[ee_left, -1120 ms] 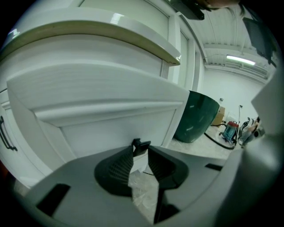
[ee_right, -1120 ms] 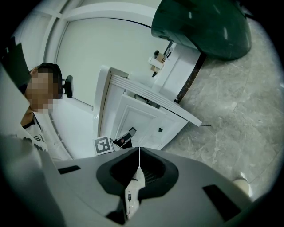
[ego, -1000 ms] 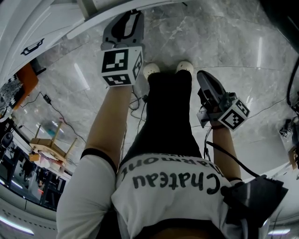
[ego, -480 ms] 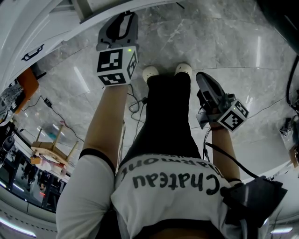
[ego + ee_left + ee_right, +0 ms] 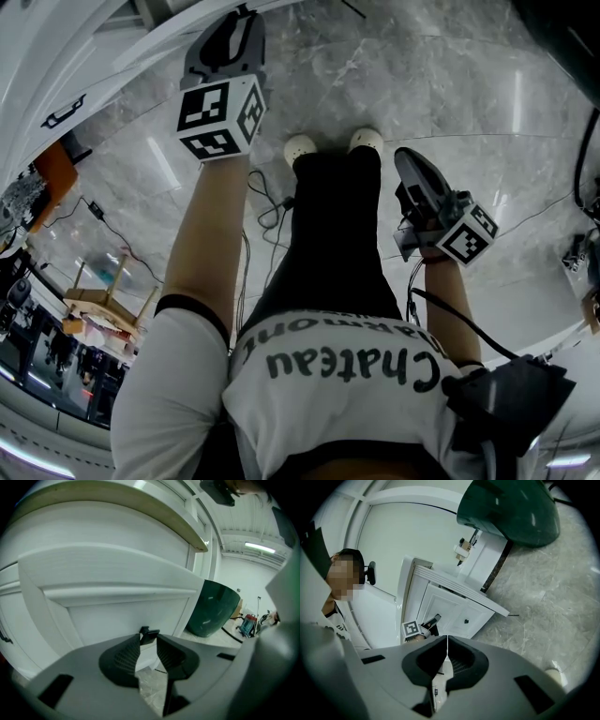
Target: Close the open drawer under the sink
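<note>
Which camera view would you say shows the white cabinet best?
The right gripper view: the white cabinet shows nearly whole, panelled front and all. The left gripper view shows only one panel close up; the head view catches just a white edge at top left.

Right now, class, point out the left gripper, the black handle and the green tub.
Left gripper [image 5: 148, 645]: left gripper view, midway between its fingertips.
Black handle [image 5: 149, 632]: left gripper view, its front face.
Green tub [image 5: 213, 609]: left gripper view, its curved side.
</note>
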`<action>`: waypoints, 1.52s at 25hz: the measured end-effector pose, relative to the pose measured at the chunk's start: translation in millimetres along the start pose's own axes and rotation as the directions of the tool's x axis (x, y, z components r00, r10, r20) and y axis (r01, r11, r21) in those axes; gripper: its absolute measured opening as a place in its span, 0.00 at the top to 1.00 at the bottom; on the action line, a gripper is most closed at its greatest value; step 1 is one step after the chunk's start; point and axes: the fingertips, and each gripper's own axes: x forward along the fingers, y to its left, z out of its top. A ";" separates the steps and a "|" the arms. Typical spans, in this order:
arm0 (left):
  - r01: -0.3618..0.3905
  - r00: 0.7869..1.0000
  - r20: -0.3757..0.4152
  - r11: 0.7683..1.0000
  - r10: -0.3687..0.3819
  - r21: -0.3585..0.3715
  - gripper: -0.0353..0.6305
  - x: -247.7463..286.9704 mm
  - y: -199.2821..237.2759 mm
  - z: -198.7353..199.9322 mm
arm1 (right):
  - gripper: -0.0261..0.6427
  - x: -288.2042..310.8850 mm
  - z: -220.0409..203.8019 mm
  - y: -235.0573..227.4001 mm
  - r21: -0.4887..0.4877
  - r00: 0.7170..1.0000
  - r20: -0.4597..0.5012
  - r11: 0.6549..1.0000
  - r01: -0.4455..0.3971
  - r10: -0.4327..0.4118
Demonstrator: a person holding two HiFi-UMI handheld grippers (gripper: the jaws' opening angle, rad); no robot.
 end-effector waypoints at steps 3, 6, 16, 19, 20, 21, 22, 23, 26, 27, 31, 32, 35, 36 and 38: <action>0.001 1.000 0.000 1.000 -0.001 0.005 0.79 2.3 1.3 2.9 | 0.94 -0.4 -1.6 0.4 0.005 1.000 0.000 1.000 -0.004 0.004; 0.004 1.000 -0.002 1.000 -0.004 0.011 0.79 3.9 2.2 4.1 | 0.94 -0.5 -2.8 1.2 0.007 1.000 -0.001 1.000 -0.009 0.009; 0.027 1.000 -0.015 1.000 -0.027 -0.013 0.79 10.0 8.7 7.7 | 0.94 -4.6 -4.0 -1.2 0.010 1.000 0.002 1.000 0.000 0.000; 0.031 0.999 -0.014 1.000 -0.031 -0.005 0.79 10.4 10.2 7.8 | 0.94 -5.7 -3.9 -2.2 0.011 1.000 0.003 1.000 0.001 -0.001; 0.030 0.999 -0.015 1.000 -0.030 -0.004 0.79 10.9 10.7 8.0 | 0.94 -6.2 -3.6 -2.7 0.011 1.000 0.004 1.000 0.001 -0.001; 0.028 0.999 -0.015 1.000 -0.028 -0.004 0.79 11.7 11.2 8.5 | 0.94 -6.7 -3.1 -3.2 0.011 1.000 0.005 1.000 0.002 -0.002; 0.026 1.000 -0.016 1.000 -0.026 -0.005 0.79 12.8 11.8 9.5 | 0.94 -7.3 -2.7 -3.7 0.011 1.000 0.006 1.000 0.003 -0.003; 0.025 1.000 -0.018 1.000 -0.025 -0.007 0.79 14.0 12.6 10.8 | 0.94 -7.6 -2.5 -4.0 0.011 1.000 0.007 1.000 0.003 -0.003; 0.028 0.999 -0.034 1.000 -0.028 -0.012 0.79 17.9 16.1 13.9 | 0.94 -8.0 -4.9 -4.6 0.012 1.000 0.002 1.000 -0.002 0.002; 0.030 0.999 -0.038 0.999 -0.031 -0.011 0.79 19.2 16.8 14.8 | 0.94 -8.3 -6.3 -4.6 0.012 1.000 -0.002 1.000 -0.005 0.005; 0.041 0.998 -0.047 0.999 -0.042 -0.012 0.79 23.1 19.2 21.1 | 0.94 -7.3 -13.2 -3.8 0.023 1.000 -0.012 1.000 -0.009 0.009; 0.045 0.998 -0.049 0.999 -0.046 -0.012 0.79 23.0 19.6 21.9 | 0.94 -6.8 -15.0 -3.2 0.028 1.000 -0.014 1.000 -0.011 0.011; 0.051 0.997 -0.051 0.999 -0.051 0.002 0.79 22.8 19.9 22.3 | 0.94 -6.0 -16.1 -2.4 0.034 1.000 -0.018 0.999 -0.016 0.017; 0.050 0.997 -0.052 0.999 -0.050 0.004 0.79 23.1 19.8 22.2 | 0.94 -5.9 -15.4 -2.5 0.031 1.000 -0.019 0.999 -0.016 0.017; 0.051 0.997 -0.054 0.999 -0.051 0.006 0.79 23.8 20.1 22.1 | 0.94 -6.0 -13.9 -2.9 0.024 1.000 -0.020 1.000 -0.014 0.015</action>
